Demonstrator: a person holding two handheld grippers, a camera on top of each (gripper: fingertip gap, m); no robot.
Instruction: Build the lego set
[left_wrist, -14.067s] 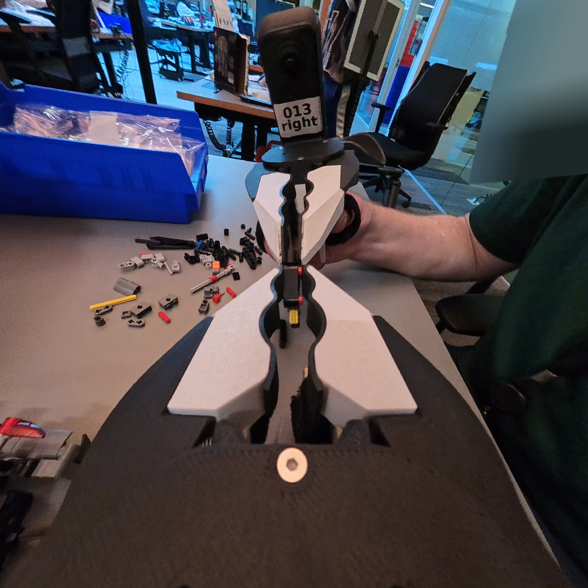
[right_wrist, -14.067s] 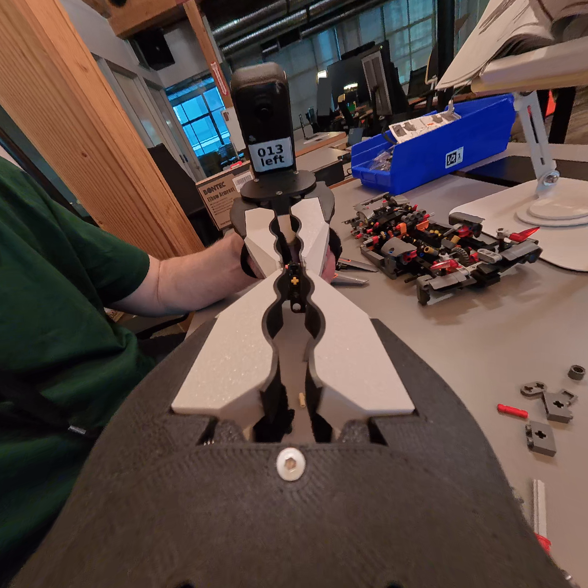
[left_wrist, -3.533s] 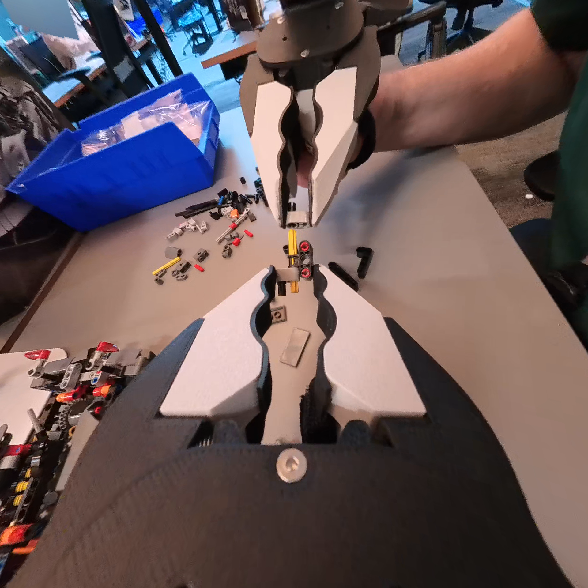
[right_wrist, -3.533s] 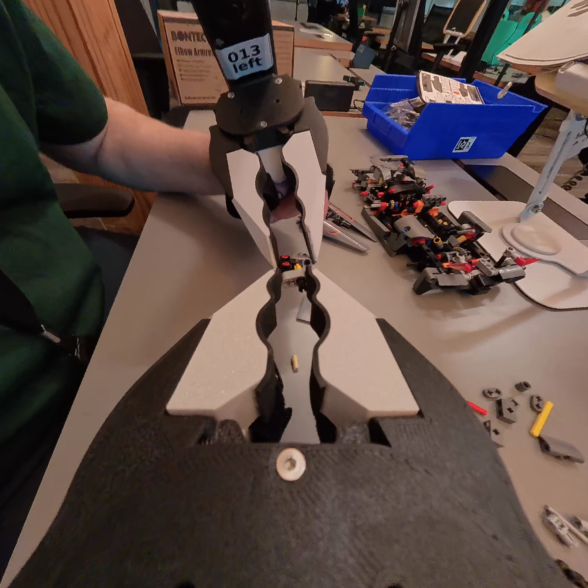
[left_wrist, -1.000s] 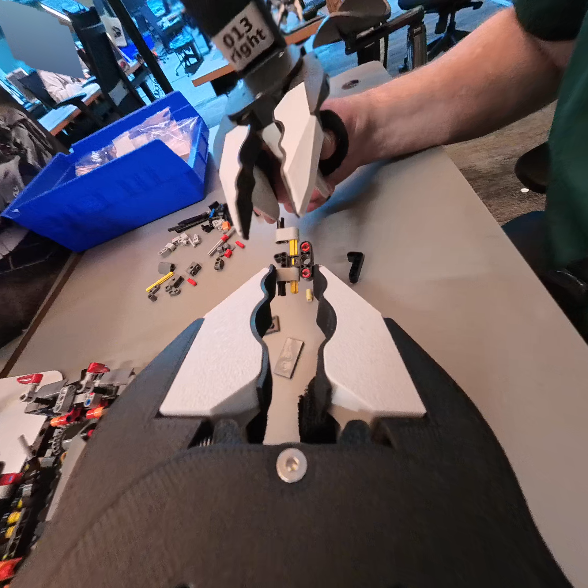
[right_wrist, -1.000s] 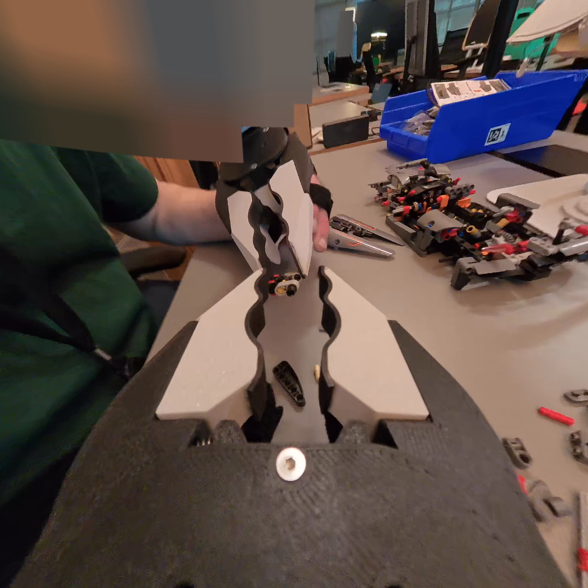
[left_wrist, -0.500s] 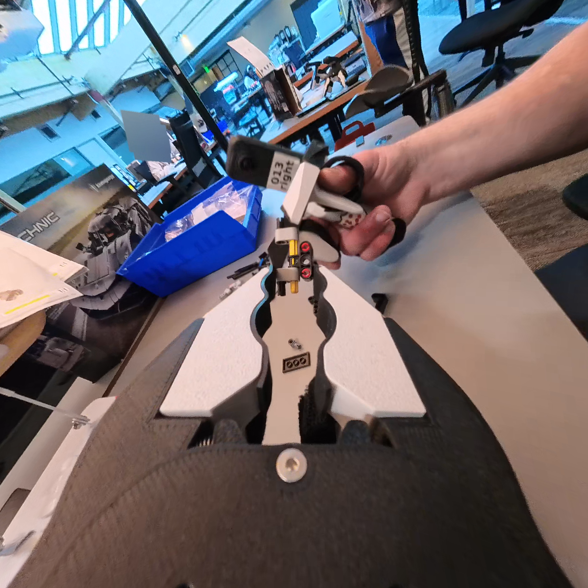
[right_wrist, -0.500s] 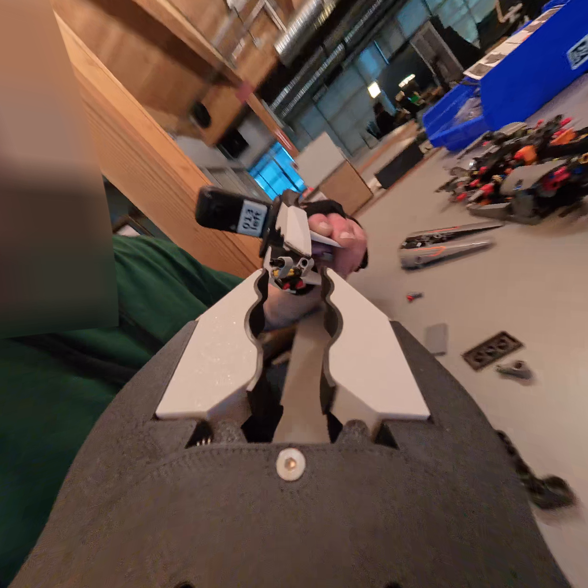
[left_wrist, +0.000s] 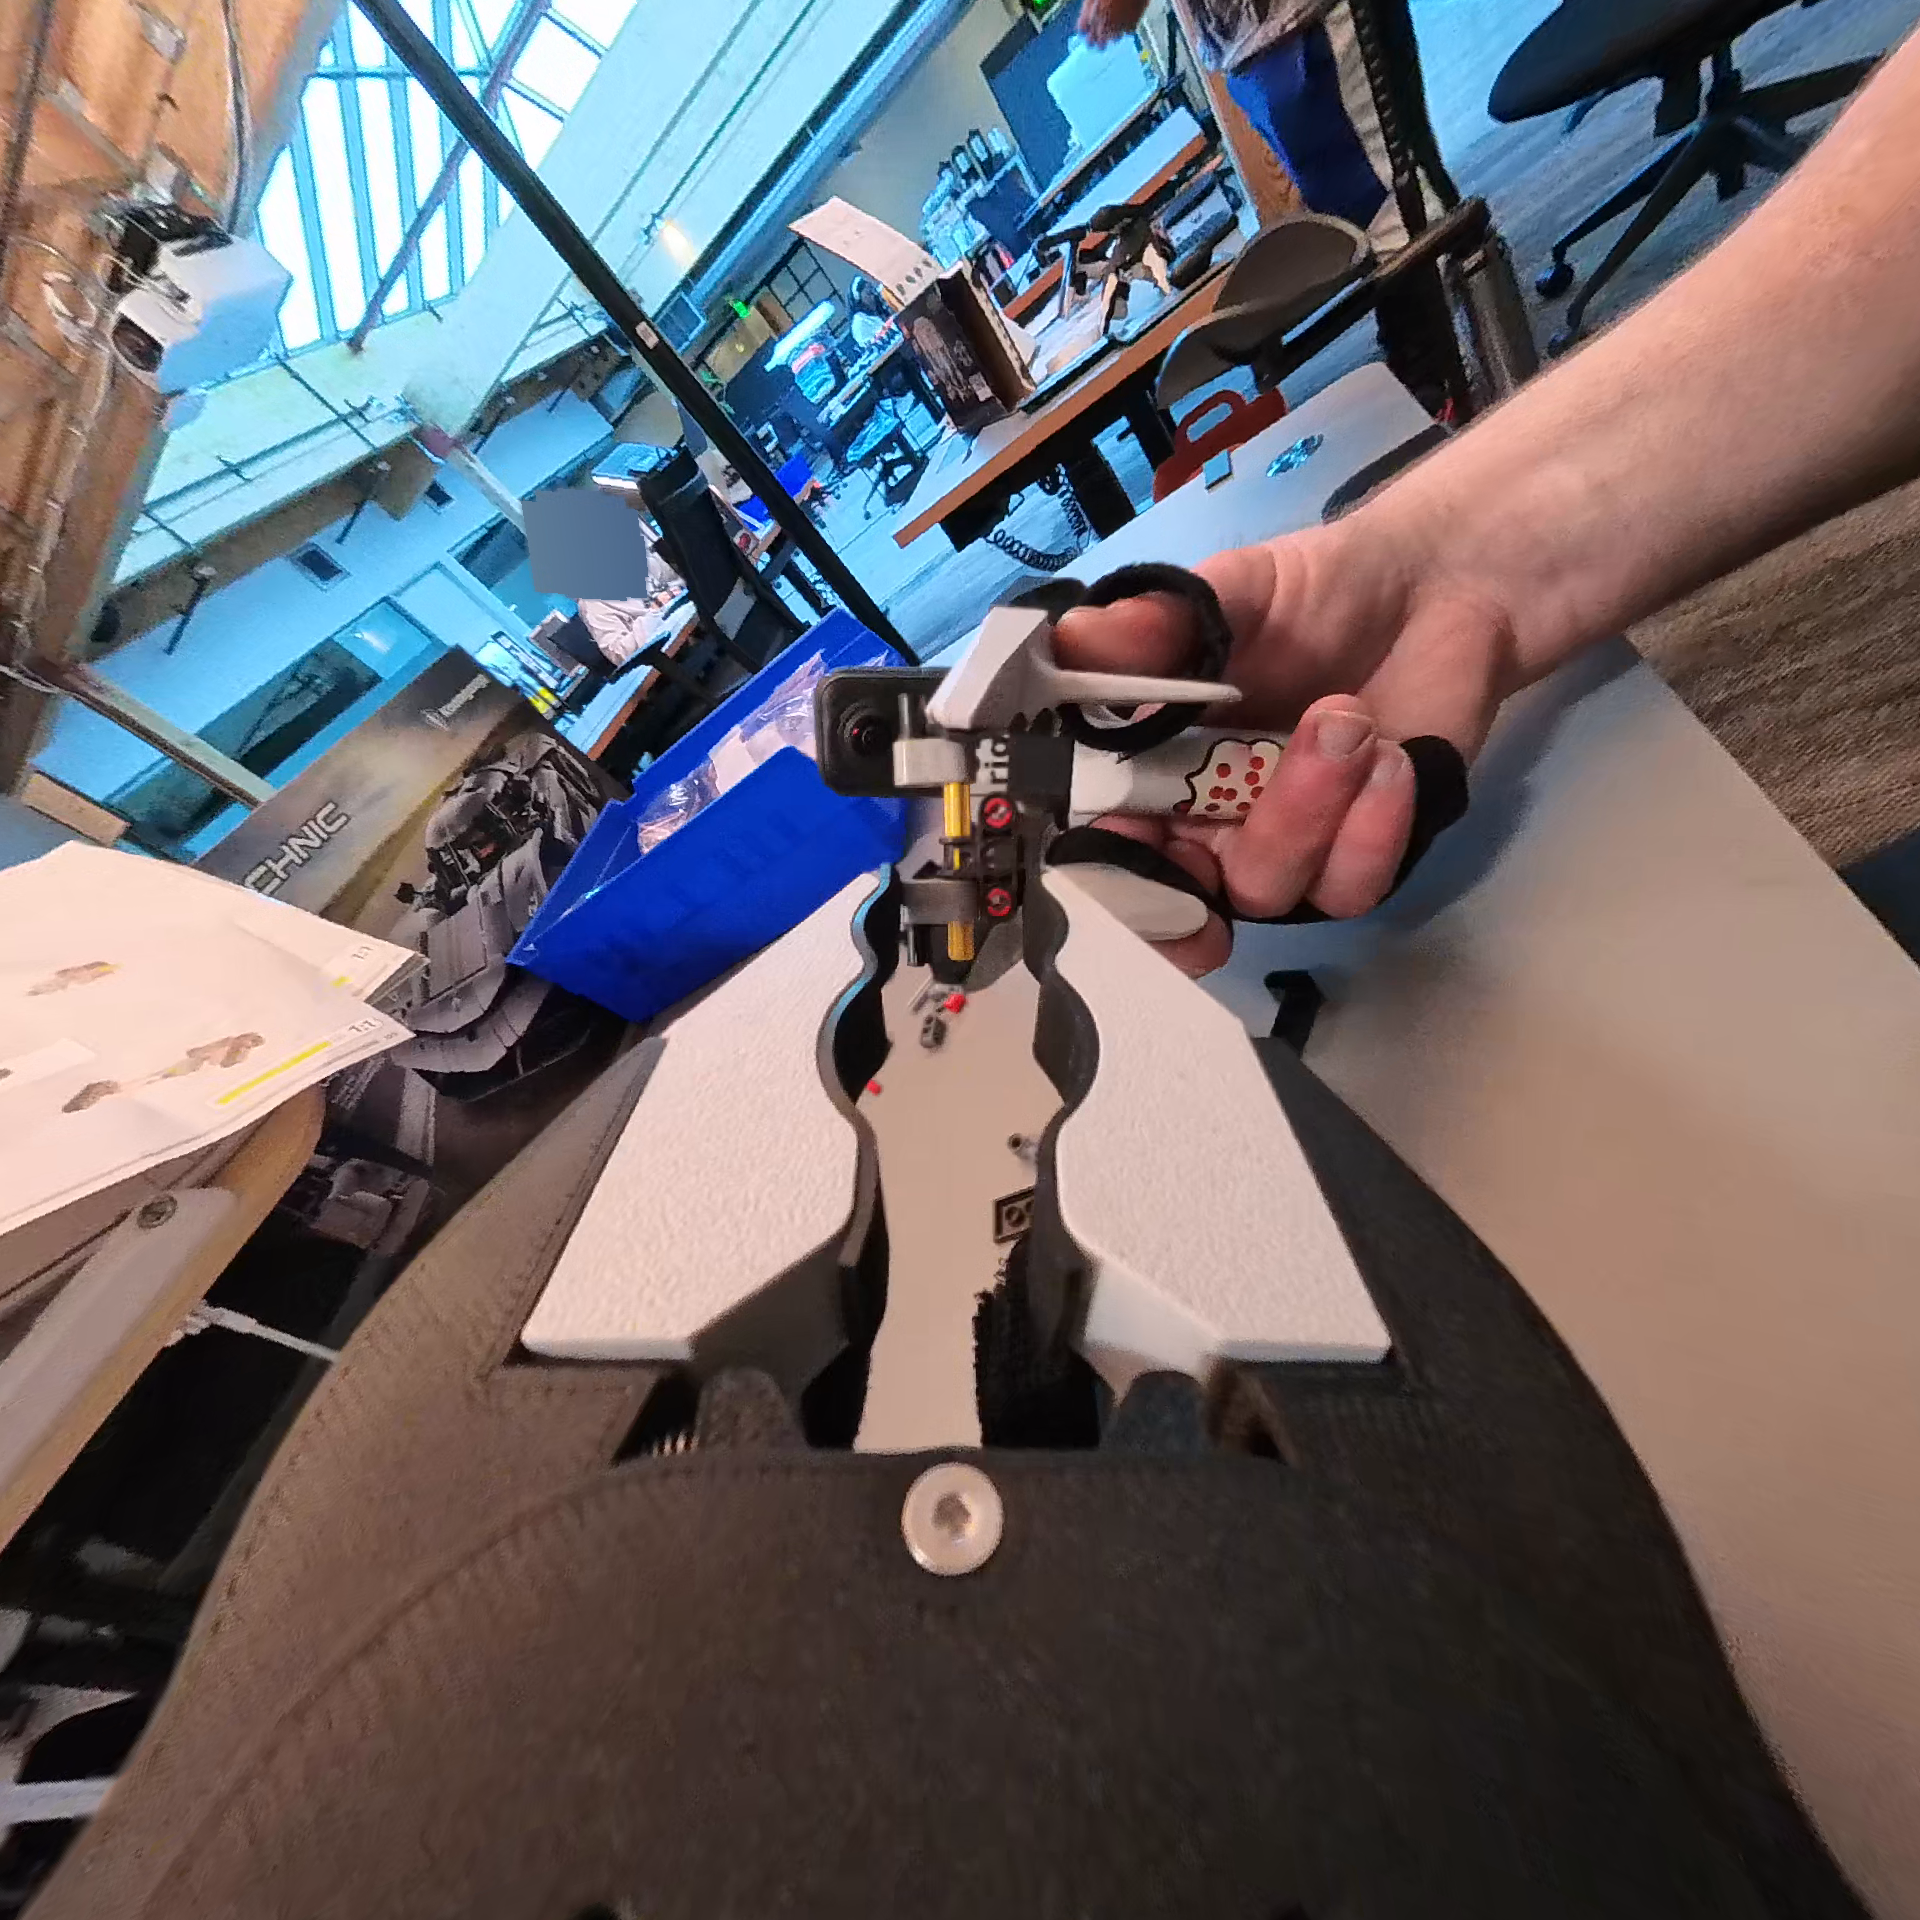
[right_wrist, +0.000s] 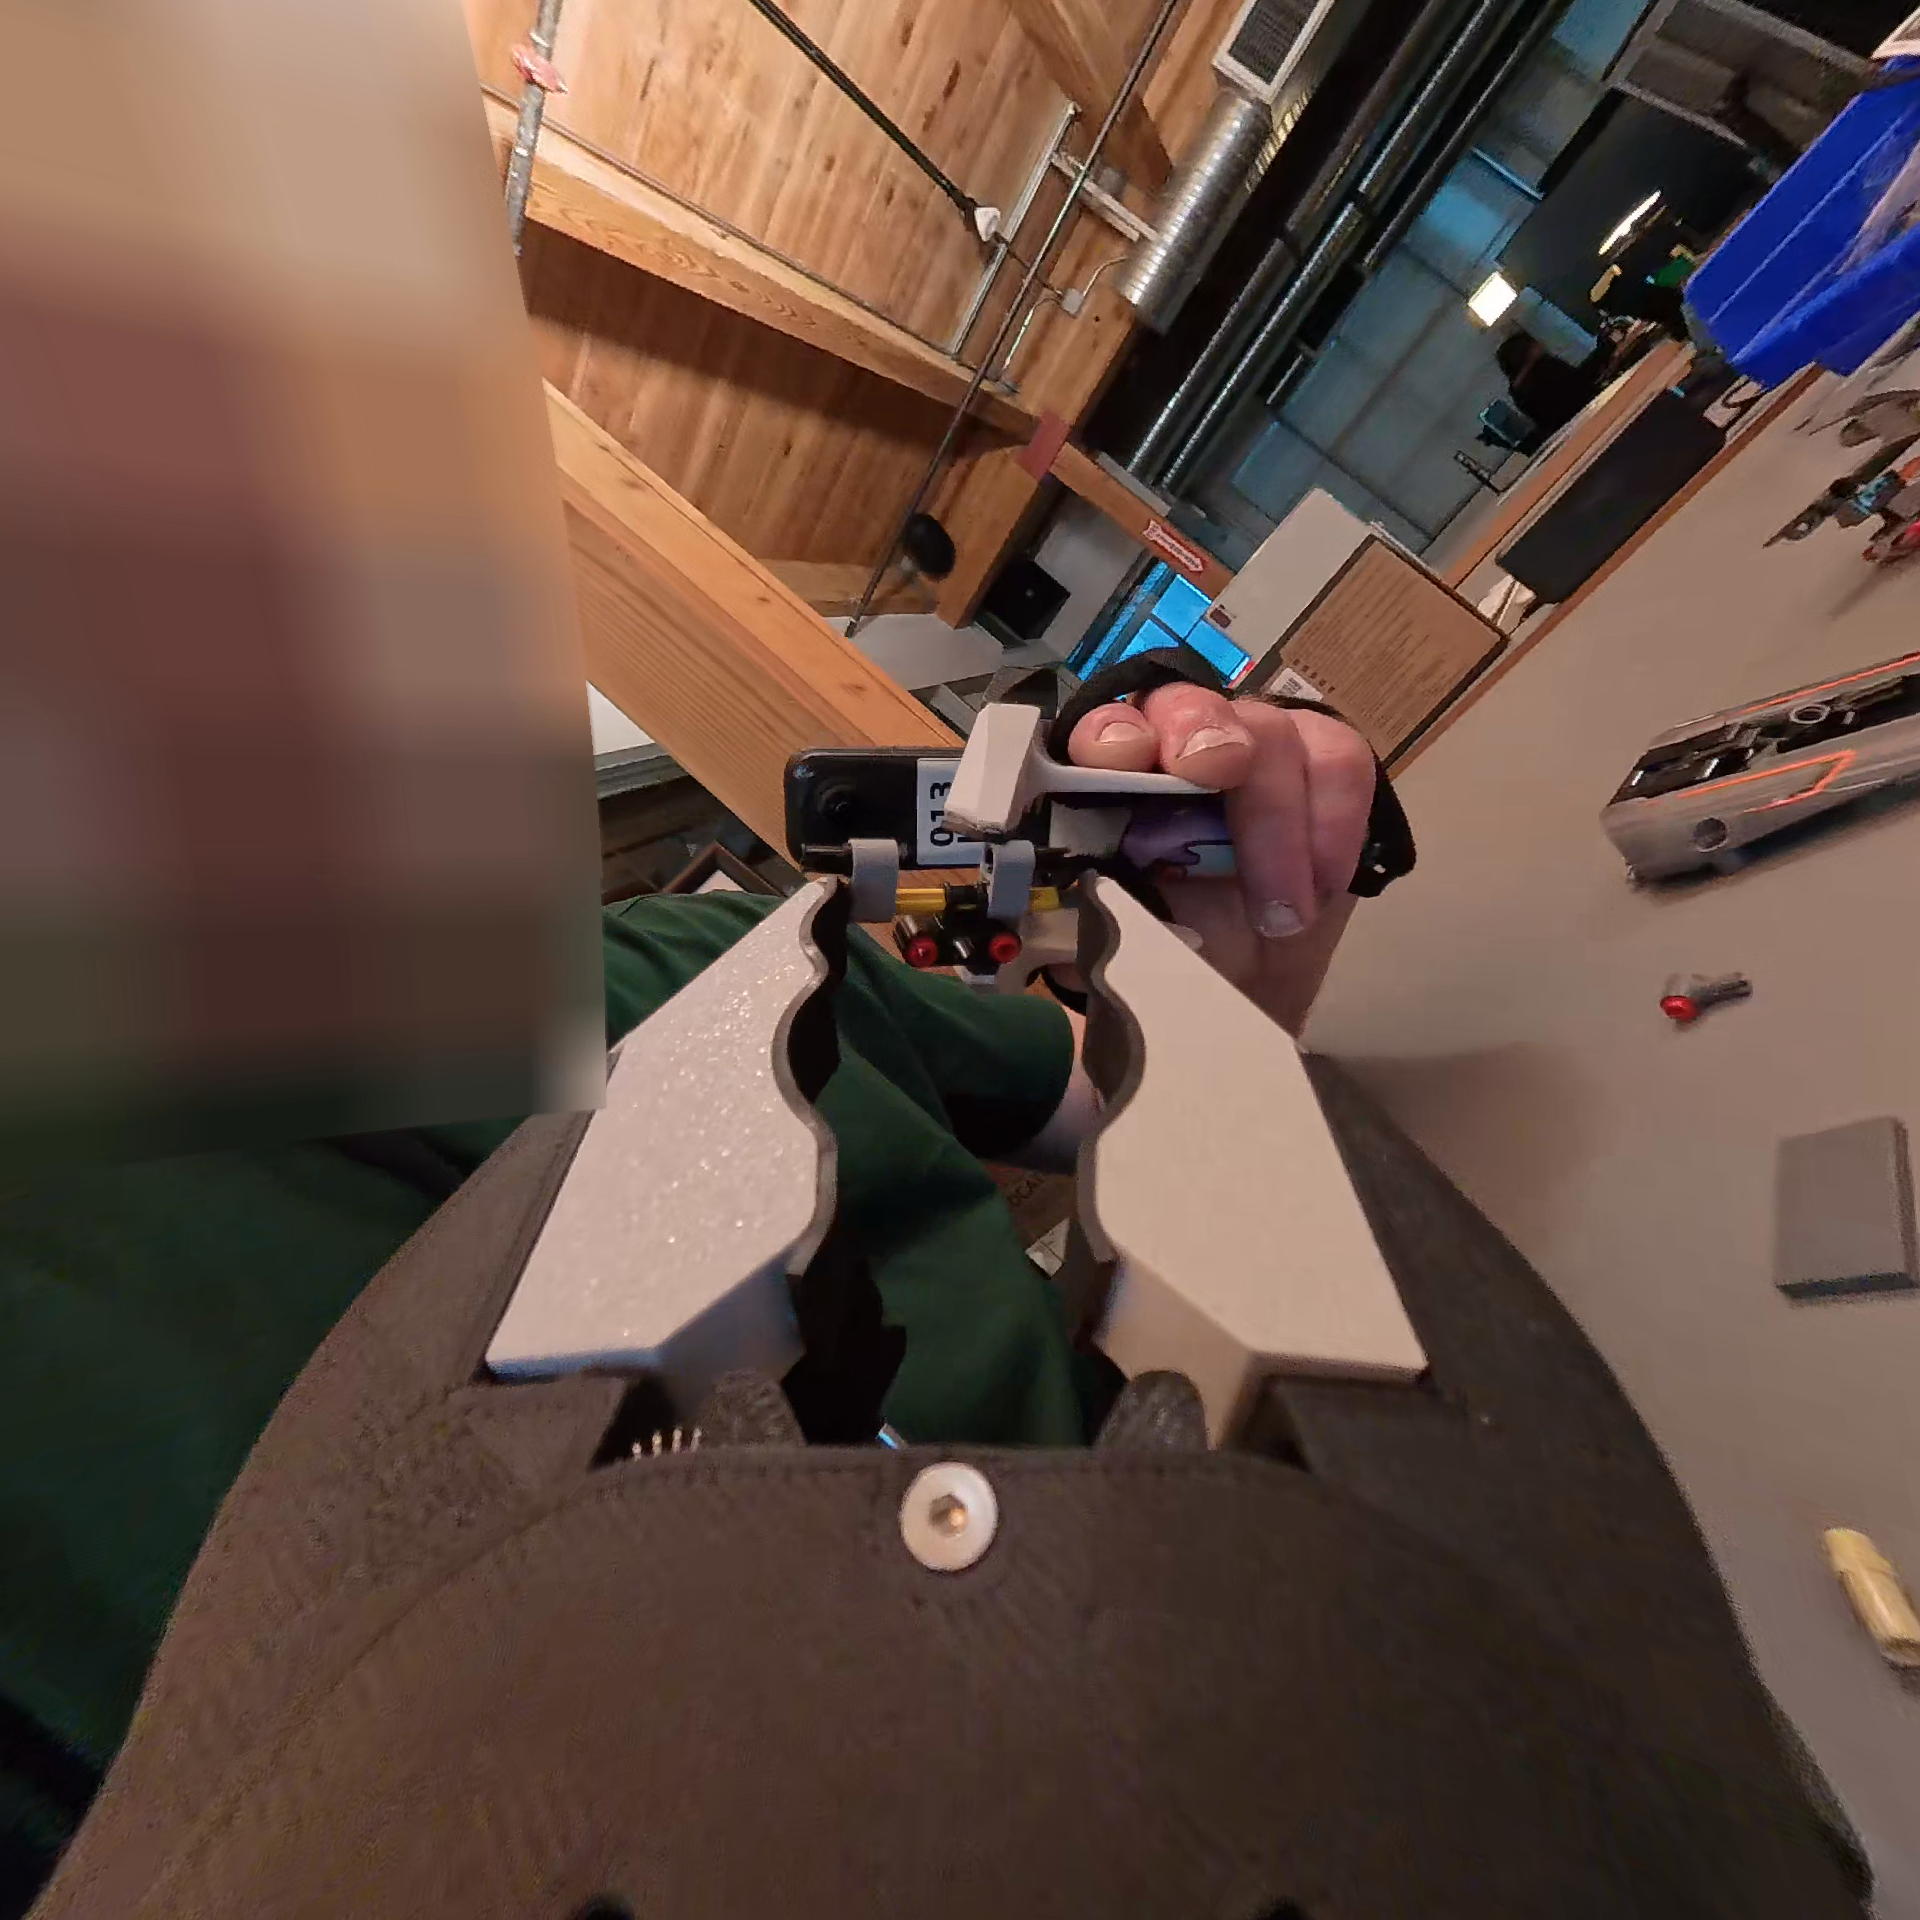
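Observation:
A small lego sub-assembly (left_wrist: 961, 852) has a yellow axle, two grey connectors and a black piece with red pins. My left gripper (left_wrist: 961, 894) is shut on it and holds it in the air above the table. In the right wrist view the sub-assembly (right_wrist: 951, 899) lies crosswise with its axle level. My right gripper (right_wrist: 958, 899) is open, one fingertip at each end of the axle, and the left tip is against a grey connector (right_wrist: 871, 878). I cannot tell how hard it presses. The right gripper's fingers (left_wrist: 997, 665) lie on their side in a hand.
A blue bin (left_wrist: 727, 852), a dark set box (left_wrist: 416, 831) and instruction pages (left_wrist: 156, 1018) lie to the left. On the grey table (right_wrist: 1662, 1299) are a grey tile (right_wrist: 1844, 1205), a red-tipped pin (right_wrist: 1704, 992), a tan pin (right_wrist: 1870, 1584) and a grey panel with orange lines (right_wrist: 1766, 769). Less than 4 cm separates the two grippers' tips.
Both grippers have risen from the table and tilted upward. The right gripper has rolled onto its side, and its jaws now straddle the sub-assembly along the axle. The left gripper still holds the sub-assembly.

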